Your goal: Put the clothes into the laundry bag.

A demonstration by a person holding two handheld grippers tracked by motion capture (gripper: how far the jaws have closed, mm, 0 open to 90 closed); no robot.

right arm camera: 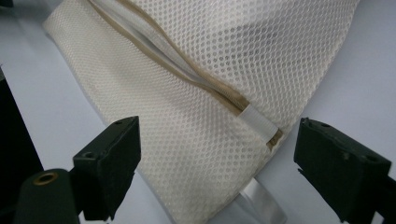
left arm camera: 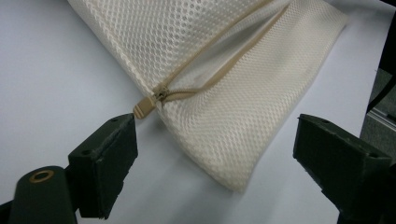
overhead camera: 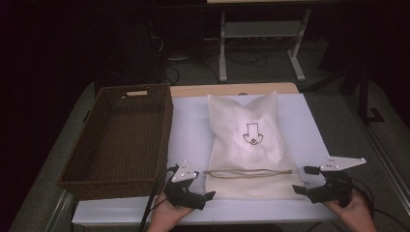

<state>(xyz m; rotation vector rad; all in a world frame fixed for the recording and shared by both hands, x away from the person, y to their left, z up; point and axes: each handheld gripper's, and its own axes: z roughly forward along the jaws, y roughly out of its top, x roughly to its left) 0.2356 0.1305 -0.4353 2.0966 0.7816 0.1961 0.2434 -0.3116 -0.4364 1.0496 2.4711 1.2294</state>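
A cream mesh bag point(overhead camera: 246, 140) with a black printed mark lies on the white table top, its tan zipper point(overhead camera: 249, 172) running across the near end and gaping. My left gripper point(overhead camera: 205, 186) sits open at the bag's near left corner. In the left gripper view the bag's corner point(left arm camera: 224, 116) lies between the jaws, and the tan zipper pull point(left arm camera: 144, 108) is just off the left pad point(left arm camera: 109, 163), not gripped. My right gripper point(overhead camera: 300, 180) is open at the near right corner; the zipper's end with its white tab point(right arm camera: 259, 122) lies between its jaws.
A dark brown wicker basket point(overhead camera: 121, 140) stands empty at the left of the table, close beside the bag. The table's near edge point(overhead camera: 203, 217) runs just under both hands. Beyond the far edge are the legs of another table point(overhead camera: 261, 43) and floor cables.
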